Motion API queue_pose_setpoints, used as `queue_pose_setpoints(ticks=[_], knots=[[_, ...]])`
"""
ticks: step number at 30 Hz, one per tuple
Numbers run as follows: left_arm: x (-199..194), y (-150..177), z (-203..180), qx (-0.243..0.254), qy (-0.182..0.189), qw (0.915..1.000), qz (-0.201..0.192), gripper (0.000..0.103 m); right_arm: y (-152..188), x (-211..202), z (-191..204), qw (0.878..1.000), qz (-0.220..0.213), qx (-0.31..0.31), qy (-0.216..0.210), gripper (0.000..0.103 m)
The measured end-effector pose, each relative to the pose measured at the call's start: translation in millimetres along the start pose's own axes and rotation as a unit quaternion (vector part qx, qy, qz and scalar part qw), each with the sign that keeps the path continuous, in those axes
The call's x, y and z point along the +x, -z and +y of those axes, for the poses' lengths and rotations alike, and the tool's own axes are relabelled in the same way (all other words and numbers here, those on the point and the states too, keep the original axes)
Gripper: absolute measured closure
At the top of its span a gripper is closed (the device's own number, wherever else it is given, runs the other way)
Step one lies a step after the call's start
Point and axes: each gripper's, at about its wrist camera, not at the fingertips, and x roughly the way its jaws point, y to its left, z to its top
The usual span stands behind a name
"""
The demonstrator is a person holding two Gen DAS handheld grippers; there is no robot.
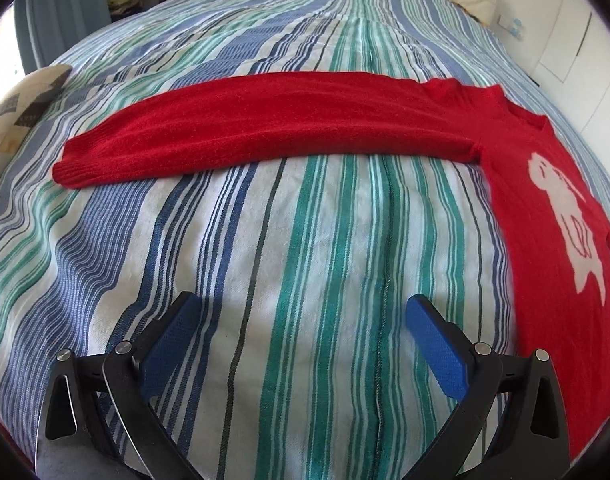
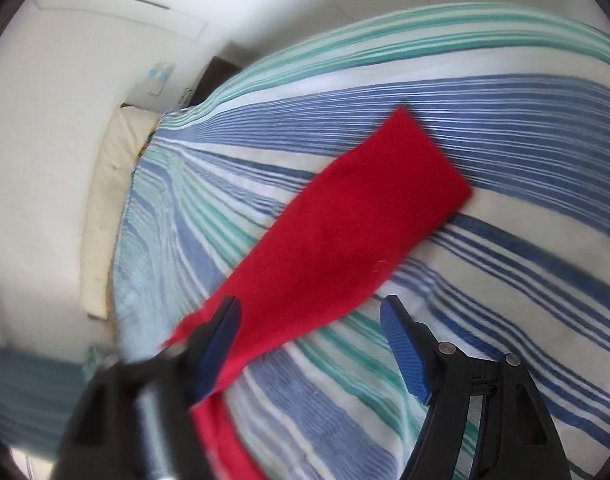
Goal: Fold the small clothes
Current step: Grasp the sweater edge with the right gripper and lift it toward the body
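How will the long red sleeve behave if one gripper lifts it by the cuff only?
The red sweater looks like soft fuzzy knit, so its sleeve would probably hang limp and fold rather than stay straight. It lies flat and thin on the striped bedspread, so it seems light. The ribbed cuff likely gives a decent, non-slippery grip.

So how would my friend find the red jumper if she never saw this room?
Look for the big bed with the blue, green and white striped cover. The red jumper lies flat on top of it, one long sleeve stretched straight out across the stripes. It is the only red thing there, and it has a white picture knitted on the front.
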Motion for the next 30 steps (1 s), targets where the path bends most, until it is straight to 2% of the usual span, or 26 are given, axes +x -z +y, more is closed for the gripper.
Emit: queue_pose_setpoints(ticks=[2, 4, 7, 9, 10, 11, 12, 15, 18, 20, 22, 26, 30], knots=[[1.4, 0.9, -2.3, 0.008, -0.007, 0.9999, -0.001, 0.001, -1.7, 0.6, -5.8, 1.0, -0.005, 0.018, 0.008, 0.033], [2.8, 1.0, -1.5, 0.008, -0.007, 0.9999, -0.001, 0.001, -8.1, 2.0, -6.1, 0.999, -0.021, 0.01, 0.024, 0.033], [3.0, 1.7, -1.1, 0.007, -0.005, 1.0, -0.002, 0.001, -21.3, 4.2, -7.8, 0.996, -0.066, -0.001, 0.051, 0.033], [2.6, 2.3, -1.6, 0.008, -0.006, 1.0, -0.003, 0.001, -28.5, 6.2, -9.0, 0.993, -0.096, -0.007, 0.062, 0.039], [2.4, 2.5, -1.4, 0.008, -0.005, 1.0, -0.003, 0.001, -31.3, 11.0, -10.6, 0.994, -0.094, -0.006, 0.063, 0.056], [3.0, 1.9, -1.5, 0.008, -0.005, 1.0, -0.003, 0.001, -33.7, 15.6, -11.4, 0.994, -0.085, -0.007, 0.069, 0.086], [3.1, 1.8, -1.5, 0.008, -0.005, 1.0, -0.003, 0.001, -35.1, 18.8, -10.0, 0.994, -0.077, -0.011, 0.082, 0.098], [4.1, 1.7, -2.0, 0.009, -0.006, 0.9999, -0.004, 0.001, -34.3, 9.7, 17.0, 0.991, -0.093, -0.046, 0.078, 0.098], [5.6, 1.6, -2.9, 0.01, -0.009, 0.9999, -0.005, 0.0, -17.0, -5.3, 89.4, 0.983, -0.103, -0.146, 0.031, 0.098], [6.1, 1.3, -3.2, 0.01, -0.009, 0.9999, -0.005, 0.0, 7.8, -11.9, 147.6, 0.972, -0.093, -0.217, -0.015, 0.098], [5.9, 1.4, -3.1, 0.01, -0.009, 0.9999, -0.006, 0.0, 40.1, -15.3, 209.8, 0.953, -0.074, -0.287, -0.069, 0.098], [5.8, 1.5, -3.3, 0.011, -0.01, 0.9999, -0.006, 0.0, 126.2, -0.6, 319.7, 0.896, -0.009, -0.416, -0.155, 0.098], [5.2, 2.5, -4.0, 0.013, -0.012, 0.9998, -0.009, 0.0, 214.0, 38.7, 373.9, 0.852, 0.052, -0.485, -0.19, 0.098]])
